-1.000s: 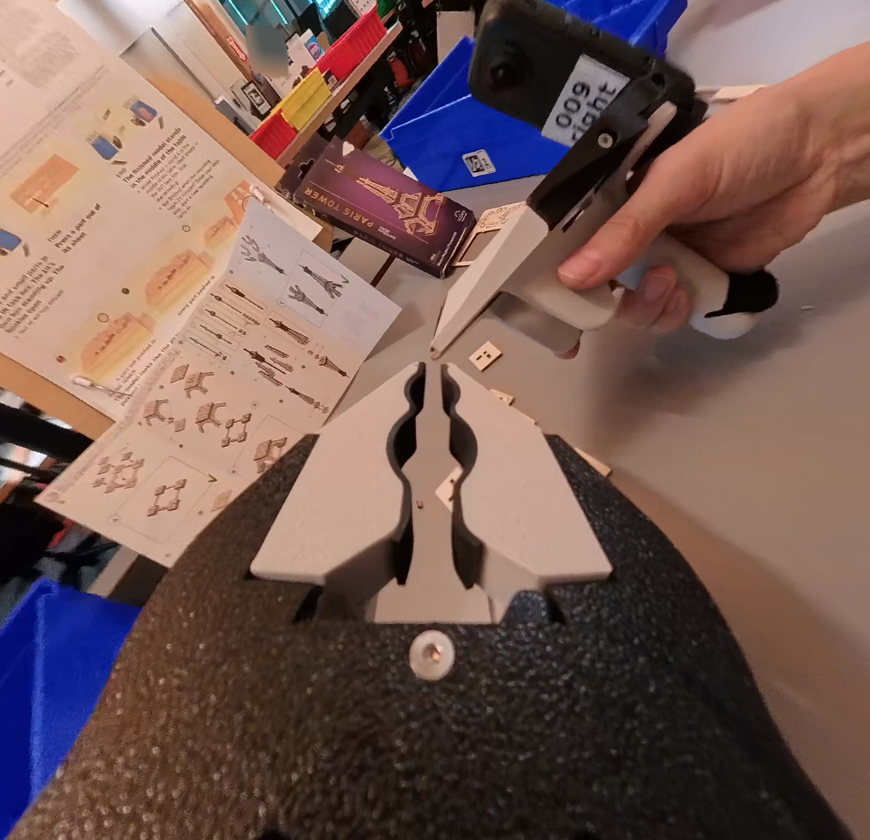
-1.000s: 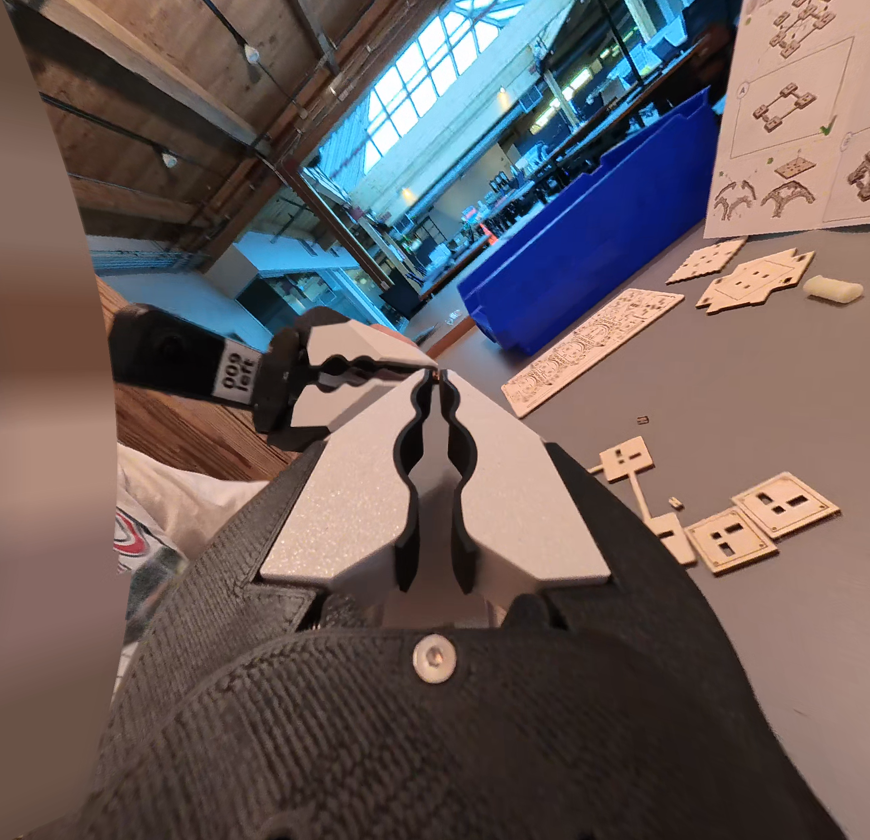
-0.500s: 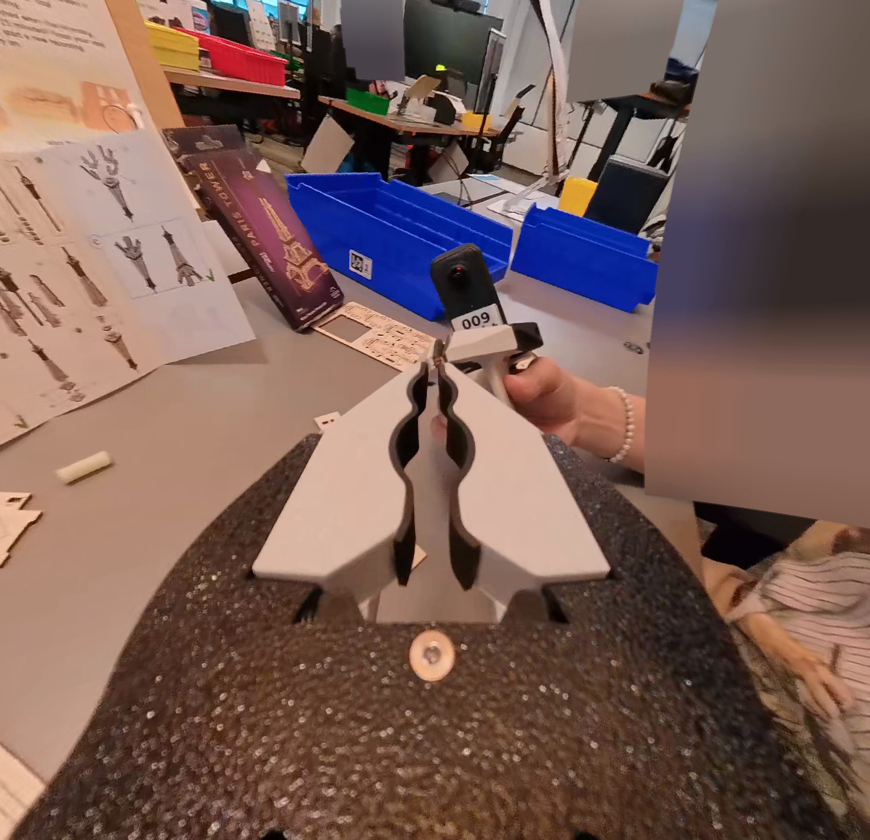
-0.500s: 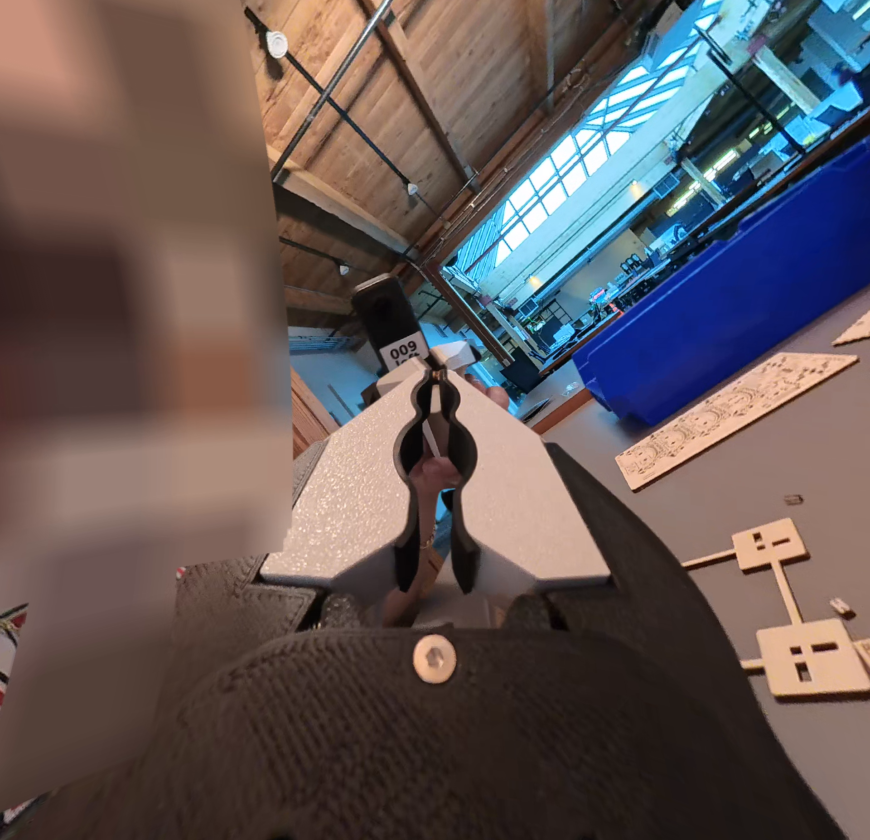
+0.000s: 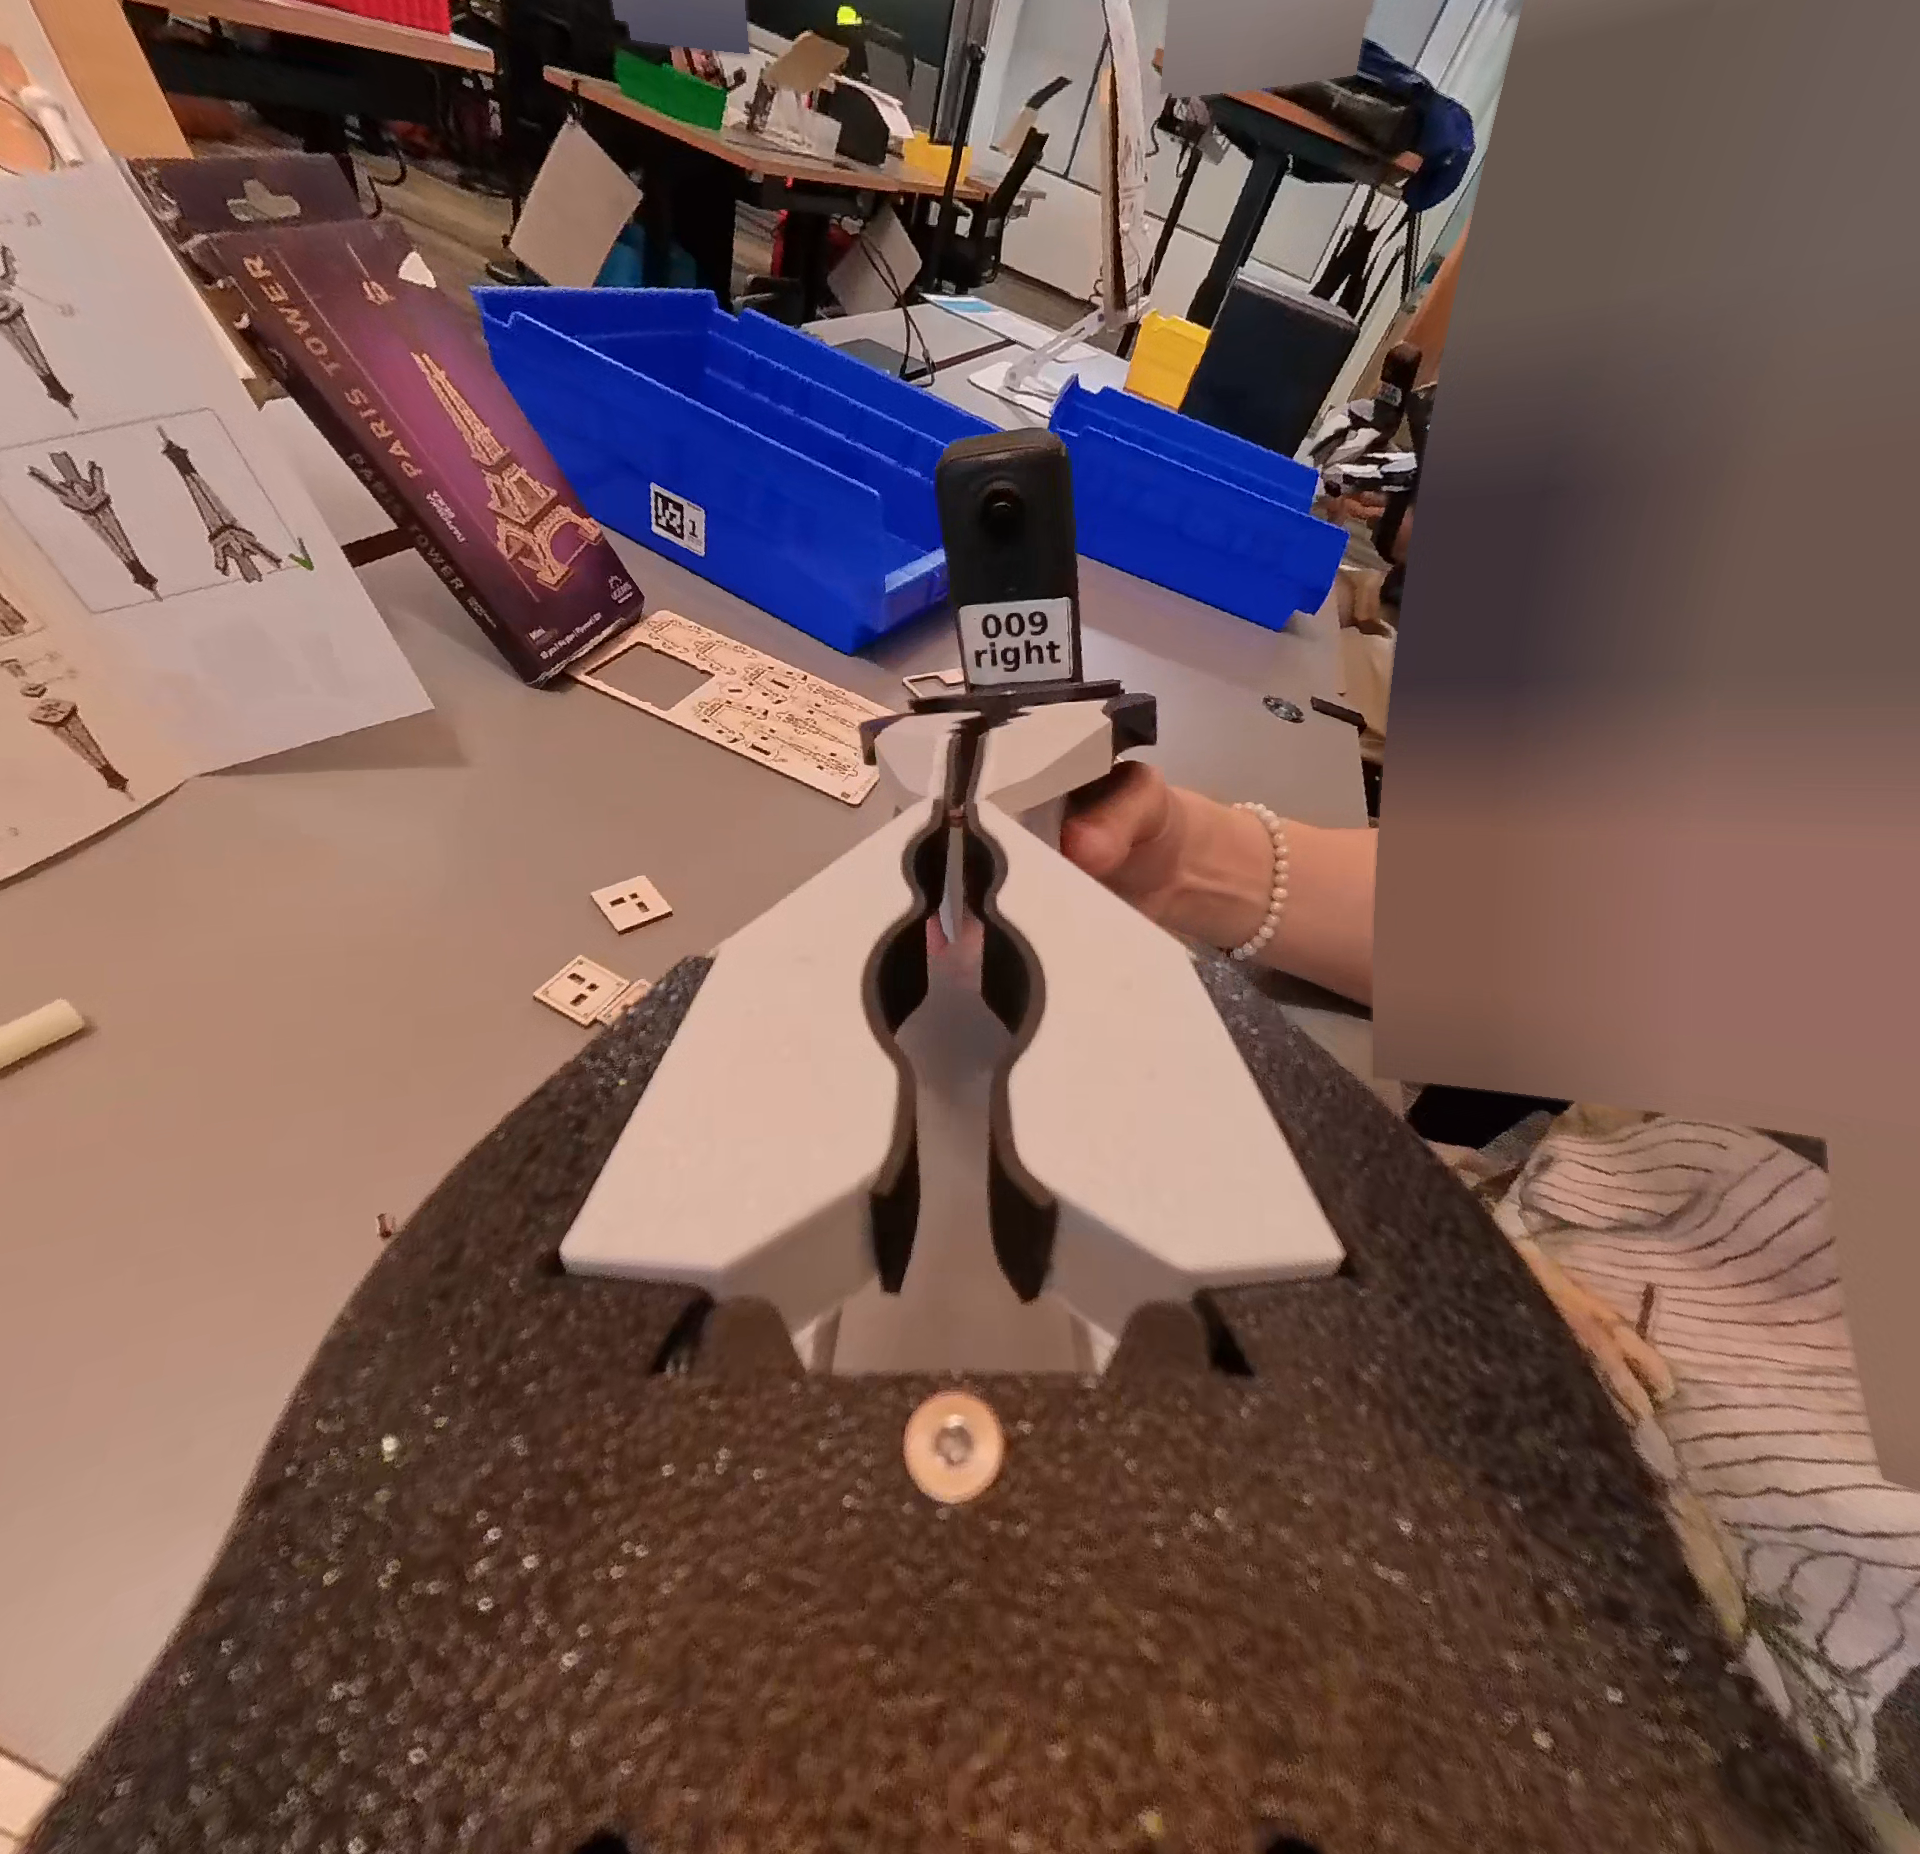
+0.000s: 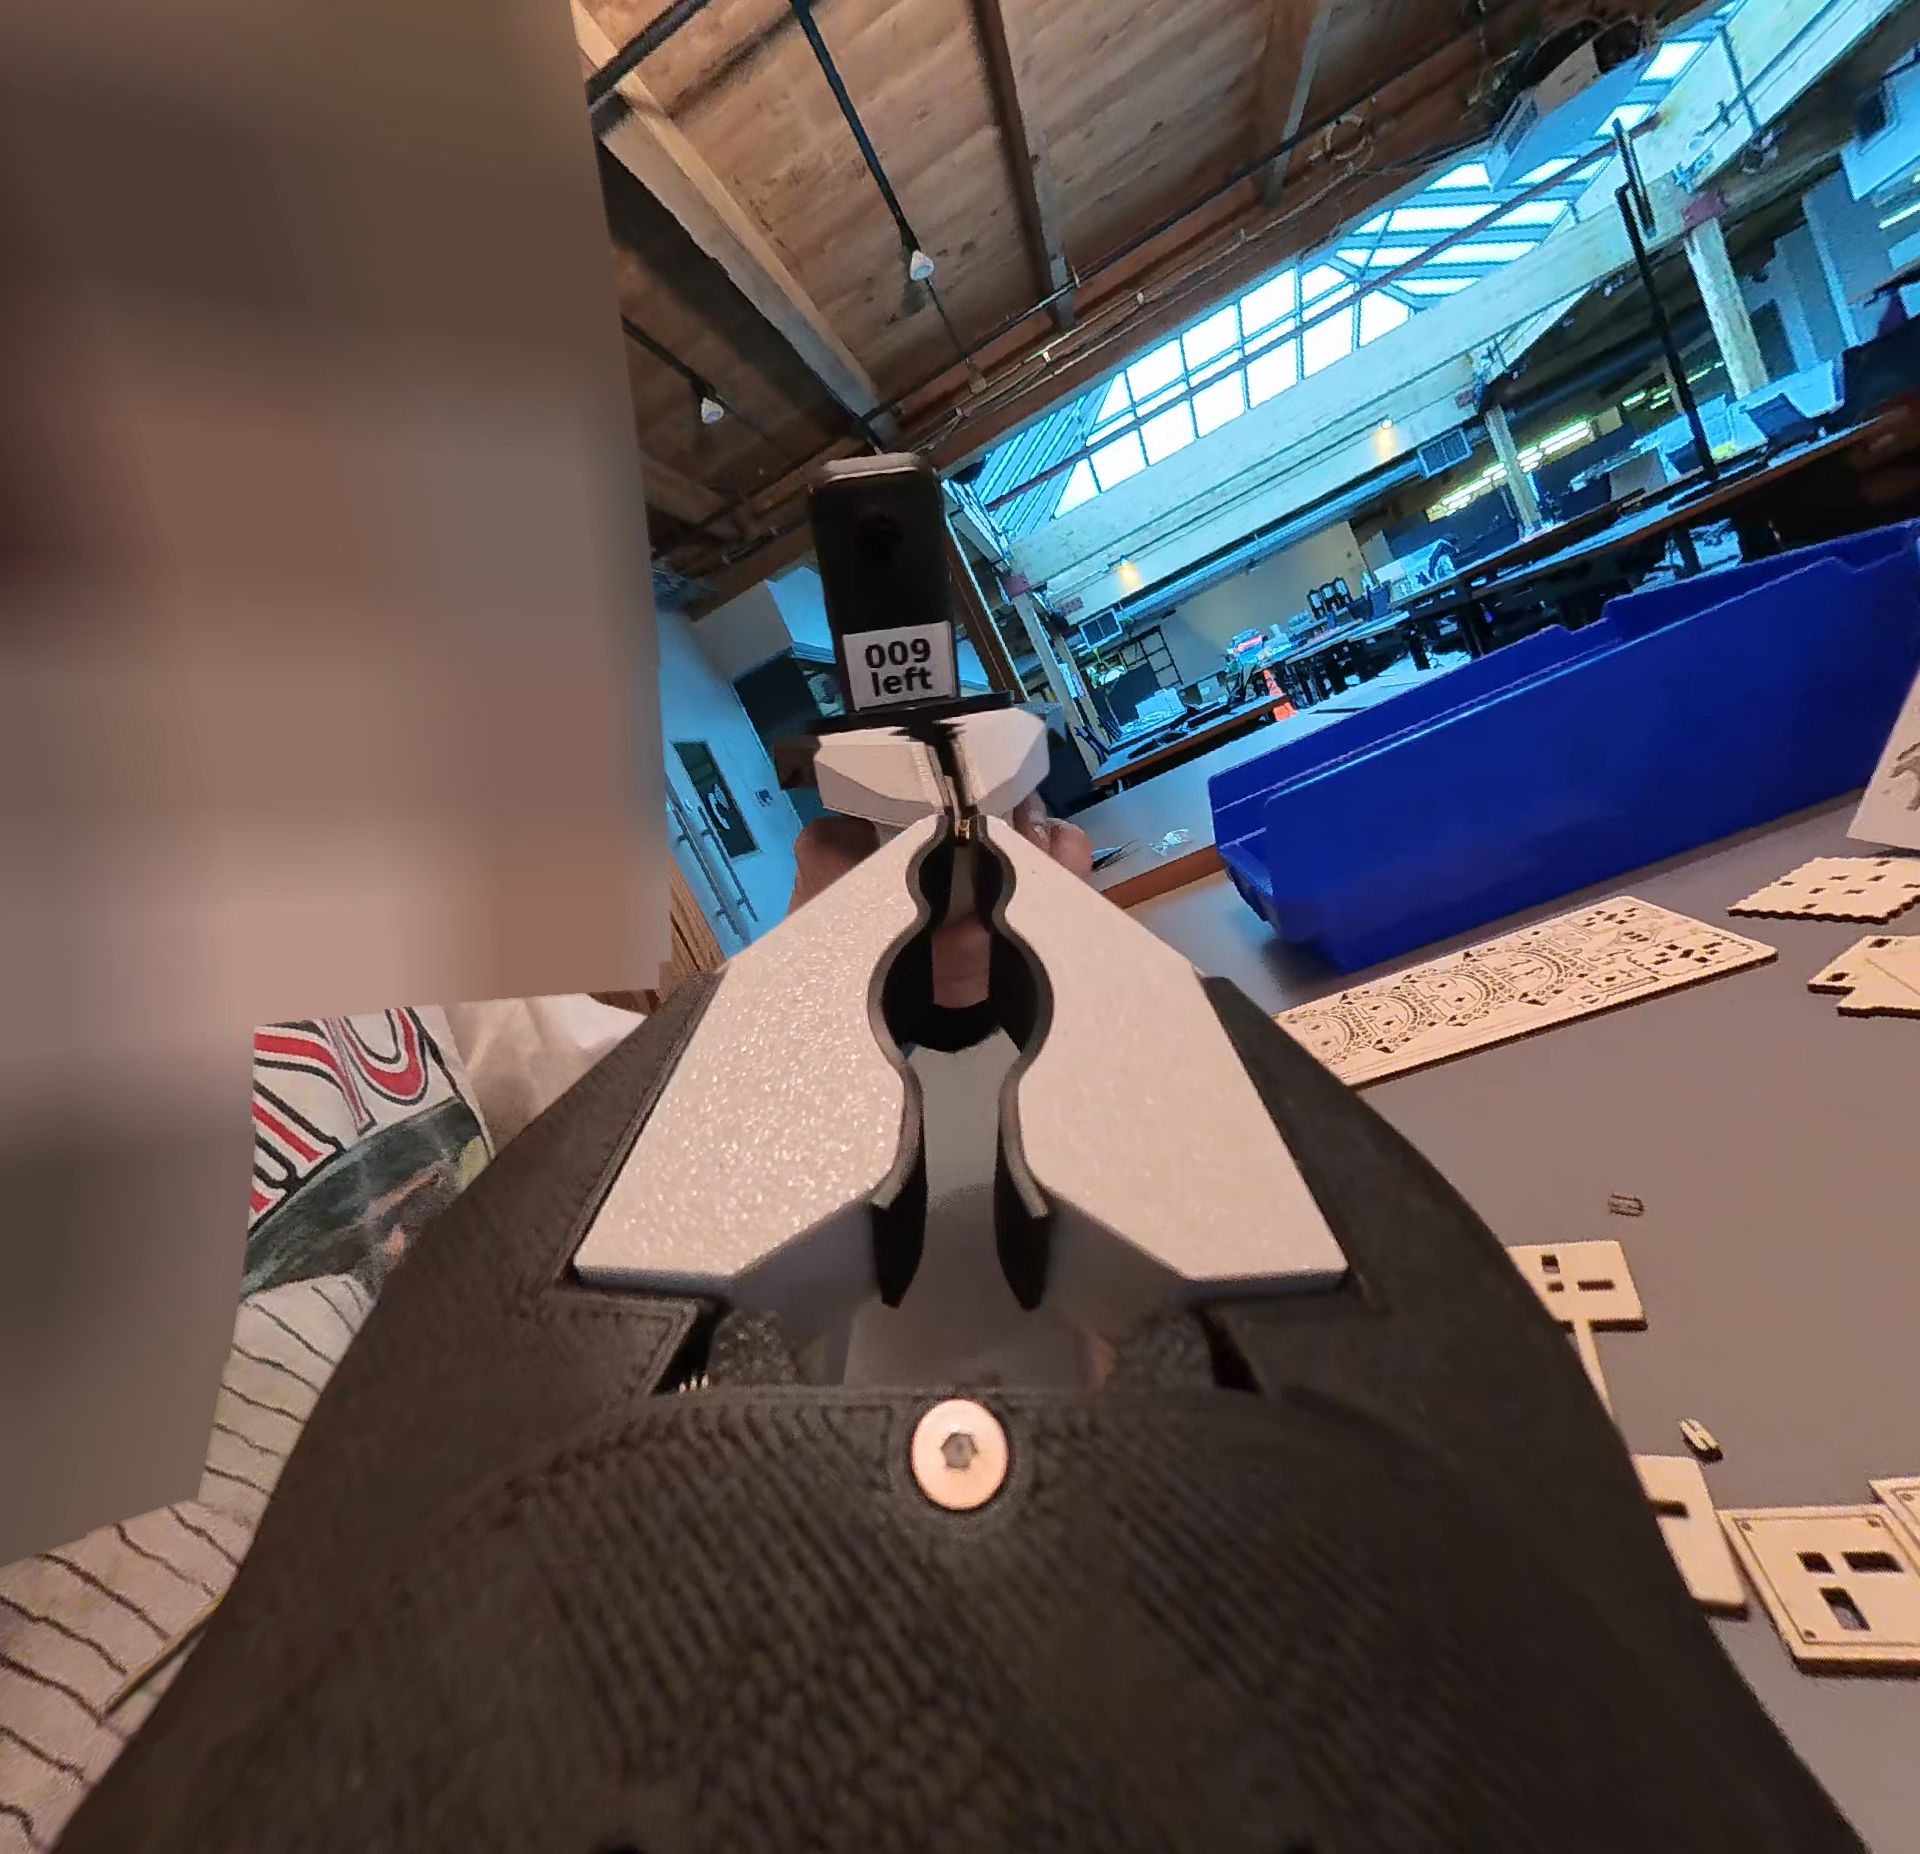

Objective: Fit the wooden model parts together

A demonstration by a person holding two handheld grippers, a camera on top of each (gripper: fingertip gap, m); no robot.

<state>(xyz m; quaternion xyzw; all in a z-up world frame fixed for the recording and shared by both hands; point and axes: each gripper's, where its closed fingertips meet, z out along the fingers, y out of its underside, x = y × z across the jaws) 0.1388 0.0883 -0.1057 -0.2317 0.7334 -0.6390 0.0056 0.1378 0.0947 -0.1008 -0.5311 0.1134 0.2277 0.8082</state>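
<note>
**Two grippers meet tip to tip over the grey table**

On the grey table (image 5: 312,973) stand two blue bins (image 5: 748,433). A purple box (image 5: 436,433) leans in front of them beside an instruction sheet (image 5: 156,557). A pale laser-cut wooden sheet (image 5: 748,703) lies flat, its long axis running from the foot of the box toward the bins.

The left gripper (image 5: 951,822) and the right gripper (image 6: 961,838) are raised above the table and point straight at each other, nose to nose. Both pairs of jaws are drawn together at the tips. A hand (image 5: 1143,859) is wrapped around the right gripper's handle, the forearm coming in level from the right.

Two small square wooden plates (image 5: 631,902) with slots lie flat near the left gripper.

Where the tips meet sits a tiny wooden part (image 6: 965,824), a tan sliver standing roughly upright. It is too small to tell its shape or which gripper clamps it.
</note>
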